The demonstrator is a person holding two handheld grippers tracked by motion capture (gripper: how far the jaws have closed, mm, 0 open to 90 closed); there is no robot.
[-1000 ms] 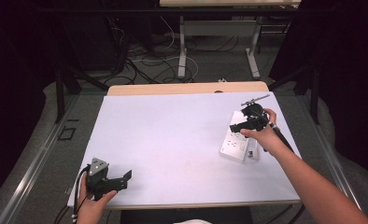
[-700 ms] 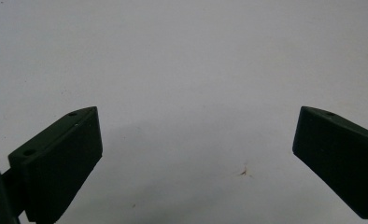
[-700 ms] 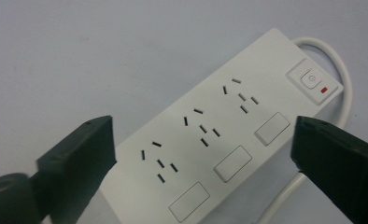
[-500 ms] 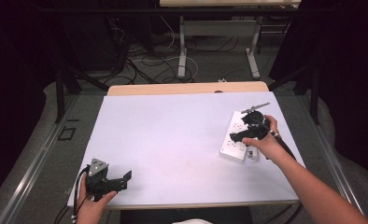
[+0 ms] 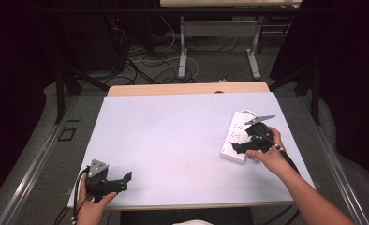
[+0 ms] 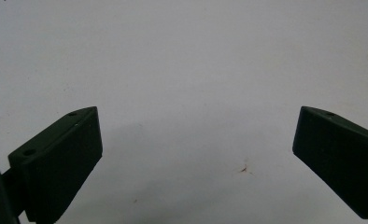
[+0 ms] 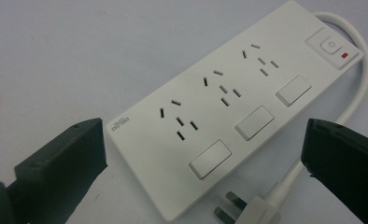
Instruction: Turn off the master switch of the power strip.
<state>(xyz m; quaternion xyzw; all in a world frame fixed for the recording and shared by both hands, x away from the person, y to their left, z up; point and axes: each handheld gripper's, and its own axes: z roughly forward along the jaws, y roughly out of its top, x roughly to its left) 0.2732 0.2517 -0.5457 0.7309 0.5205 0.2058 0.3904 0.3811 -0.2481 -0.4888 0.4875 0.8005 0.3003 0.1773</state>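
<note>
A white power strip (image 5: 239, 125) lies flat near the right edge of the table, its near end under my right gripper (image 5: 239, 146). In the right gripper view the strip (image 7: 219, 107) shows three sockets with rocker switches, a main switch at the far end, and its white cable (image 7: 355, 93) curling back to a plug (image 7: 247, 212). My right gripper (image 7: 205, 135) hovers above the strip's near half. Its jaws have just been opening and now stand wide apart, the strip beneath them and not gripped. My left gripper (image 5: 123, 182) rests open at the near left corner, and the left gripper (image 6: 196, 135) has only bare tabletop between its jaws.
The pale table top (image 5: 173, 140) stretches wide between the two grippers. A wooden strip (image 5: 187, 89) borders its far edge. Beyond it are desk legs and loose cables on the floor (image 5: 173, 61).
My right gripper has drawn back toward the near edge along the power strip, uncovering its far end. The left gripper has kept still.
</note>
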